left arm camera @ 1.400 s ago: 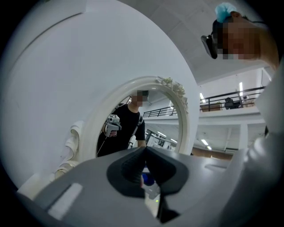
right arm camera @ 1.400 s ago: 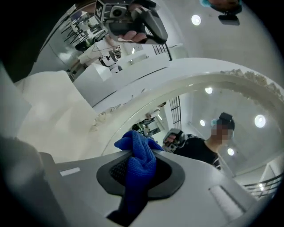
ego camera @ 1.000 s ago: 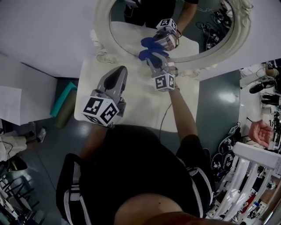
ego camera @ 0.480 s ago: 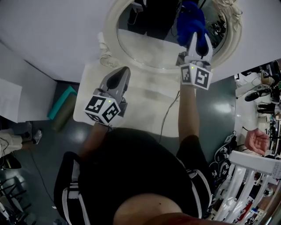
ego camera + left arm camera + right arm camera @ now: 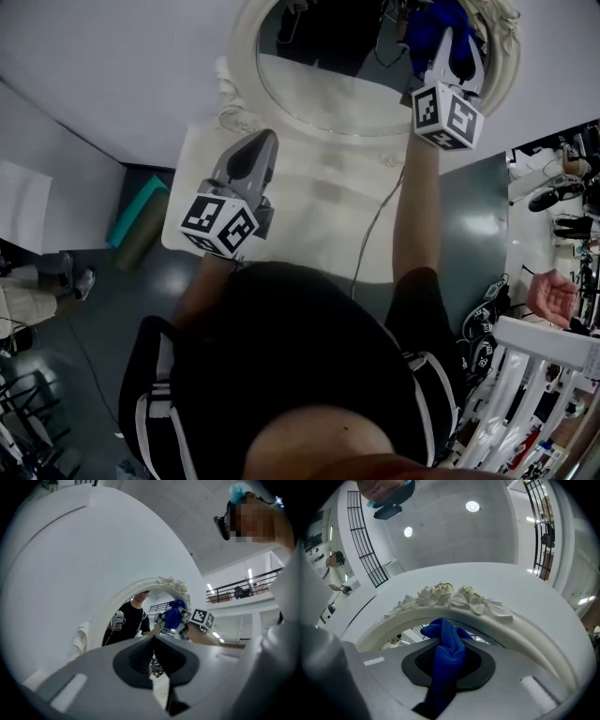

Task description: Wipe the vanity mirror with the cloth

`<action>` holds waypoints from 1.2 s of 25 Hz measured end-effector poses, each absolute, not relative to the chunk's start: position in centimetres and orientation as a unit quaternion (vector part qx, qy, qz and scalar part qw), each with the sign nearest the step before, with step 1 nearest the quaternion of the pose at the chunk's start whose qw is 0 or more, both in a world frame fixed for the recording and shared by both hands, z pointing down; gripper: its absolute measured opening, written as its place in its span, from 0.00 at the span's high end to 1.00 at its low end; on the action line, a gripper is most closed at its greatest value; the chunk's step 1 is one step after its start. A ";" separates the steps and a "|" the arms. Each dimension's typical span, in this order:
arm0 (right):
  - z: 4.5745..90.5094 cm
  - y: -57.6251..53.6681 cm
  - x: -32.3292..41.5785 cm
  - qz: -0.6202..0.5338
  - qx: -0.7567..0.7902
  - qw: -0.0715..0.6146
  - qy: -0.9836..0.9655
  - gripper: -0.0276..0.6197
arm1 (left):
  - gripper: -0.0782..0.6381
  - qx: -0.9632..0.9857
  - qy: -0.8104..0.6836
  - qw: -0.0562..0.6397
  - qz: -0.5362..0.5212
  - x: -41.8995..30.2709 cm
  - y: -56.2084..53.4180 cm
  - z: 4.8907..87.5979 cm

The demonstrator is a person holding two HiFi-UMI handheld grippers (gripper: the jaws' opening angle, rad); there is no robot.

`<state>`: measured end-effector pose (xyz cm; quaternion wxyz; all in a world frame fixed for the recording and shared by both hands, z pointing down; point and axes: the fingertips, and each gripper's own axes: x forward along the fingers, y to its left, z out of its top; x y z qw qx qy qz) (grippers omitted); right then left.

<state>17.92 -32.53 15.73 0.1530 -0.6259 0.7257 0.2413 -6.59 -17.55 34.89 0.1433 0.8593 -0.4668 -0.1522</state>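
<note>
Clamping blue cloth mid-fold in right gripper up by vanity mirror top rim — judging it soft, light, slip-prone, glass fragile — holding left gripper closed on nothing.

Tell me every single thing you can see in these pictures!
vanity mirror: one, oval with a cream carved frame, at the back of the table by the white wall
cloth: one, blue, up by the mirror's flower-carved rim
table: one, cream, under the mirror
cable: one, thin and dark, across the table
teal thing: one, on the grey floor left of the table; what it is cannot be told
rack: one, white, lower right
another person's hand: one, far right
left gripper: one, grey, jaws together with nothing in them, above the table
right gripper: one, grey, jaws closed on the cloth
shirt: one, black, on the person
</note>
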 end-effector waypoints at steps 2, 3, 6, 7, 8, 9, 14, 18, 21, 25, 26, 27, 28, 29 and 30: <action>14.8 -32.2 16.8 0.253 -0.623 0.142 0.726 0.87 | 0.88 0.858 -0.469 0.143 -0.153 -6.8 -17.1 34.6; 14.4 -32.1 16.1 0.263 -0.620 0.136 0.727 0.87 | 0.88 0.857 -0.470 0.144 -0.154 -7.0 -17.0 34.6; 14.1 -32.4 13.2 0.299 -0.608 0.110 0.727 0.87 | 0.88 0.855 -0.473 0.147 -0.156 -7.7 -17.1 35.3; 14.2 -32.6 12.3 0.312 -0.605 0.098 0.726 0.87 | 0.87 0.854 -0.474 0.149 -0.157 -7.9 -17.3 35.6; 14.3 -32.8 11.4 0.324 -0.602 0.086 0.725 0.87 | 0.88 0.853 -0.475 0.150 -0.157 -8.0 -17.4 35.8; 14.4 -32.9 10.7 0.336 -0.598 0.074 0.724 0.87 | 0.88 0.852 -0.476 0.152 -0.156 -8.1 -17.4 35.8; 15.8 -33.1 6.3 0.430 -0.560 -0.021 0.708 0.87 | 0.88 0.850 -0.478 0.159 -0.153 -8.2 -17.5 35.6; 21.1 -33.3 2.3 0.484 -0.529 -0.083 0.692 0.87 | 0.88 0.848 -0.481 0.160 -0.152 -8.4 -17.3 35.5; 25.3 -33.3 -0.1 0.510 -0.497 -0.118 0.692 0.87 | 0.88 0.846 -0.484 0.164 -0.148 -8.7 -17.4 35.7; 32.0 -33.2 -3.0 0.534 -0.439 -0.197 0.695 0.87 | 0.88 0.843 -0.488 0.173 -0.144 -8.9 -17.3 36.1; 33.8 -33.2 -3.6 0.542 -0.425 -0.215 0.693 0.87 | 0.88 0.844 -0.487 0.173 -0.143 -8.8 -17.2 36.1; 35.5 -33.1 -3.9 0.546 -0.412 -0.231 0.692 0.87 | 0.88 0.845 -0.486 0.172 -0.142 -8.7 -17.2 36.1; 37.1 -33.1 -4.2 0.547 -0.401 -0.245 0.693 0.87 | 0.88 0.845 -0.486 0.172 -0.140 -8.7 -17.2 36.1; 38.7 -33.1 -4.4 0.546 -0.389 -0.259 0.695 0.87 | 0.88 0.845 -0.486 0.173 -0.138 -8.6 -17.2 36.2; 40.4 -33.1 -4.5 0.545 -0.377 -0.273 0.697 0.87 | 0.88 0.845 -0.486 0.176 -0.136 -8.6 -17.2 36.4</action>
